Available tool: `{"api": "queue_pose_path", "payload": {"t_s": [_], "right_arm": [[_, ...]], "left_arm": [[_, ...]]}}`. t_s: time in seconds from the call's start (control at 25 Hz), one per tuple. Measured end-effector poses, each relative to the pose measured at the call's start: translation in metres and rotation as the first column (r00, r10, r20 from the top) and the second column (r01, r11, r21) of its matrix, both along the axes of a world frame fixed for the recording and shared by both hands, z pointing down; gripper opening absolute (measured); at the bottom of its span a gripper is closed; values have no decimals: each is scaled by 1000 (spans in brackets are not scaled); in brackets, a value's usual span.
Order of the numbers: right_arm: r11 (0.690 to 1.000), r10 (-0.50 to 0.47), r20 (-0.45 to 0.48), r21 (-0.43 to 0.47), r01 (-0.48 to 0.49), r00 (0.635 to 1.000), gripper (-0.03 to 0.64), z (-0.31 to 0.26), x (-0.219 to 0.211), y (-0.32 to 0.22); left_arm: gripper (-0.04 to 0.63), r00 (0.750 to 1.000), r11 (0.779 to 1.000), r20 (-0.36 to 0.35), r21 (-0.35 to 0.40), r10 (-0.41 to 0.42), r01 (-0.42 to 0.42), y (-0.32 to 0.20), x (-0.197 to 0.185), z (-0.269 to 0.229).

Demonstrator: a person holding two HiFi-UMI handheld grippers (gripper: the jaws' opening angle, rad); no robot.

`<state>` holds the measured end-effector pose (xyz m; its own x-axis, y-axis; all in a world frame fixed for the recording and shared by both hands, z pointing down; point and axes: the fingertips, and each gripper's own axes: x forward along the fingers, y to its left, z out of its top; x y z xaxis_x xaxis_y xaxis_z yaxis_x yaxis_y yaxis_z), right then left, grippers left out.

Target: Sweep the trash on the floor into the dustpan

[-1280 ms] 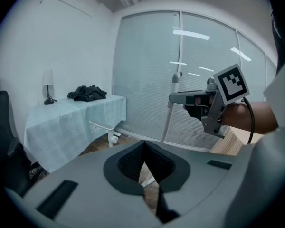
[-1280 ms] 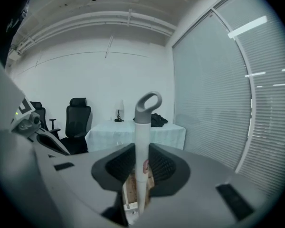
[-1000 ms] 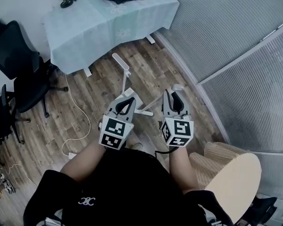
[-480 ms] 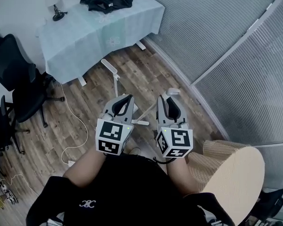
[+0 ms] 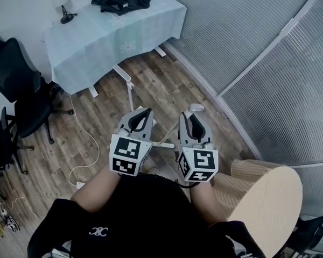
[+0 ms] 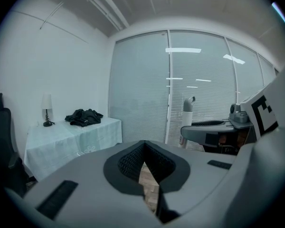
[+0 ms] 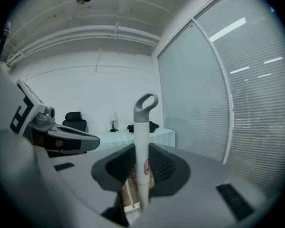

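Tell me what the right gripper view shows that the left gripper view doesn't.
Right gripper view only: the right hand-held gripper clamping the white handle, seen close. Left gripper view only: the left hand-held gripper shut on nothing. Both: the handle's looped top, the cloth-covered table with dark clothes and a lamp, and the blinds.

Your right gripper [image 5: 196,120] hides the broom [image 5: 197,107] low down — your left gripper [image 5: 142,115] covers part of the dustpan [image 5: 130,89] base.

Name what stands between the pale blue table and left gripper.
Head view: a white long-handled tool on wooden floor, between the pale blue clothed table and left gripper.
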<state>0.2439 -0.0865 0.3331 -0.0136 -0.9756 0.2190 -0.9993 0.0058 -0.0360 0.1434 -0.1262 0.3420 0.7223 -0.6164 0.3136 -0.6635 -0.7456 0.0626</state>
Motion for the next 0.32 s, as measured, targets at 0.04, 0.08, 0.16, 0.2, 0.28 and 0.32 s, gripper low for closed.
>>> {"api": "queue_pose_path", "payload": {"t_s": [0.04,0.08,0.16,0.2,0.28,0.32], "right_arm": [[1000,3,0,-1,-3,1000,95,0,2,0],[1000,7,1,-3,-7,1000,95,1,5,1],[1000,12,0,-9,-12,1000,95,3,8,2],[1000,14,-3,-12,-14,1000,95,4,10,3],[1000,17,-10,-18,-17,1000,95,5,12,4],[1000,19,-14,-20,-19,1000,95,5,14,5]], "left_arm": [[-5,1000,1000,2,3,4,-4,0,2,0],[-5,1000,1000,5,6,7,-7,1,4,0],[-5,1000,1000,13,7,14,-14,3,7,2],[-5,1000,1000,17,5,16,-16,4,8,3],[-5,1000,1000,25,1,18,-18,5,11,5],[-5,999,1000,29,-1,19,-19,5,12,5]]}}
